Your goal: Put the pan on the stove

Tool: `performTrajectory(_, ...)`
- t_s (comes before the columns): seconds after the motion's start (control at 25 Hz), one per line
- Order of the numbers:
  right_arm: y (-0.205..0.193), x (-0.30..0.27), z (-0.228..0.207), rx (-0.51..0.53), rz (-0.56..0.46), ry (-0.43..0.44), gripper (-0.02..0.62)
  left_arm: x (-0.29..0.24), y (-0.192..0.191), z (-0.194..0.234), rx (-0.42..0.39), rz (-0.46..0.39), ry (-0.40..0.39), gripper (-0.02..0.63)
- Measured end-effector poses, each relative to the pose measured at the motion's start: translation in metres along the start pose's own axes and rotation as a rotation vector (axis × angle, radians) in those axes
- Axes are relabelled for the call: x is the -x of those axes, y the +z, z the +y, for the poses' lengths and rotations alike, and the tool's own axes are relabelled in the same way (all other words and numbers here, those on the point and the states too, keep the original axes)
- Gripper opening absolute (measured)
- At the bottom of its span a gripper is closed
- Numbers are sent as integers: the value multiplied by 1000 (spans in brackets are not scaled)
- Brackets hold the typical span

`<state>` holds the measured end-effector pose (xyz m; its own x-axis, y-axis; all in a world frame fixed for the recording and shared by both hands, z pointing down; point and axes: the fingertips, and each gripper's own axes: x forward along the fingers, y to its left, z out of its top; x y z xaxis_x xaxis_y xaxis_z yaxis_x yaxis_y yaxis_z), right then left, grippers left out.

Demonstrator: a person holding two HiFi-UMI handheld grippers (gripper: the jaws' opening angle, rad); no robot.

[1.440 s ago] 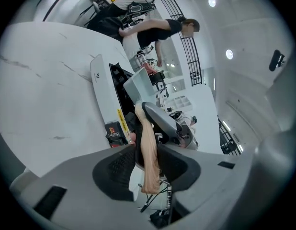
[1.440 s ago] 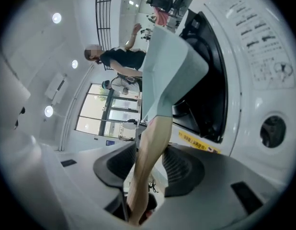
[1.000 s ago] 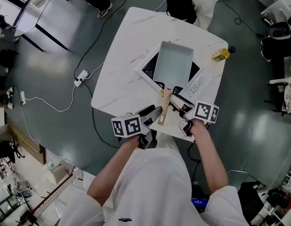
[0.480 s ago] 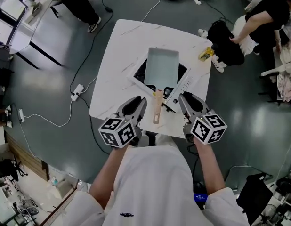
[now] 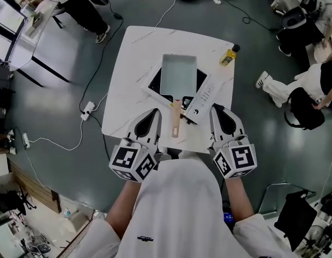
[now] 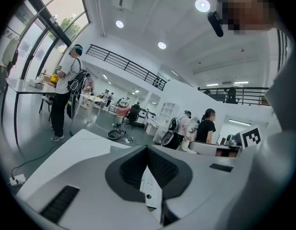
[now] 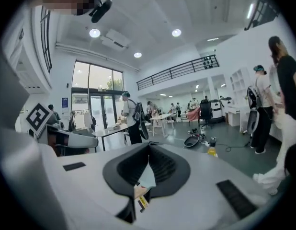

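1. The pan [image 5: 178,75], a pale rectangular one, sits flat on the stove [image 5: 155,83] near the middle of the white table [image 5: 131,58]. Its wooden handle [image 5: 175,123] points back toward me, past the stove's front edge.
2. My left gripper [image 5: 153,112] is clenched on nothing. Its own view shows the jaws pressed together with only the stove's white control strip [image 6: 150,188] visible beyond them.
3. My right gripper [image 5: 218,109] is likewise closed and empty, and its view shows just a sliver of the pan and handle past the meeting jaws.
4. Both tools rest over the table's near edge, one on each side of the handle and apart from it.
5. I judge the placing to be done, so what remains is a clean retreat. I would lift both tools straight back toward me and avoid swinging either one inward, because the handle lies between them and a knock could turn the pan on the glass.
6. Before leaving, I would check that the pan covers the dark cooking surface squarely. From above it looks centred, with dark glass showing at both sides.
7. I can read no brand. The cubes on the tools carry black-and-white square markers, and the print on the control strip is too small to make out. A yellow bottle [image 5: 227,57] at the far right corner shows no legible label.
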<state>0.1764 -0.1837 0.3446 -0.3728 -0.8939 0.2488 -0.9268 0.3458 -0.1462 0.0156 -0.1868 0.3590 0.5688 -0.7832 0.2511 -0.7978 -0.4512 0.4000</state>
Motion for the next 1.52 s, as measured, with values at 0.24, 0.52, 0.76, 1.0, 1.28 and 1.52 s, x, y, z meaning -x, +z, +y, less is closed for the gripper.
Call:
performTrajectory(0.24,2,9,6,16,-44,-25,5,7,9,-9,-71,-24,5,0)
performTrajectory(0.52,2,9,14,38,-41,-21,5,13,12,-9,-98,-33,11,0)
performTrajectory(0.76,2,8,18,50,-39,-12,5,15,10,-9,-104,-28,9,0)
performTrajectory(1.0,-1,9,24,64,-26,5,5,18,10,-10,-108,-23,9,0)
performTrajectory(1.28,-1,12,22,68,-19,2,5,19,10,-13,-112,-24,13,0)
performTrajectory(1.52,-2,13,21,70,-23,4,5,20,9,-14,-115,-26,17,0)
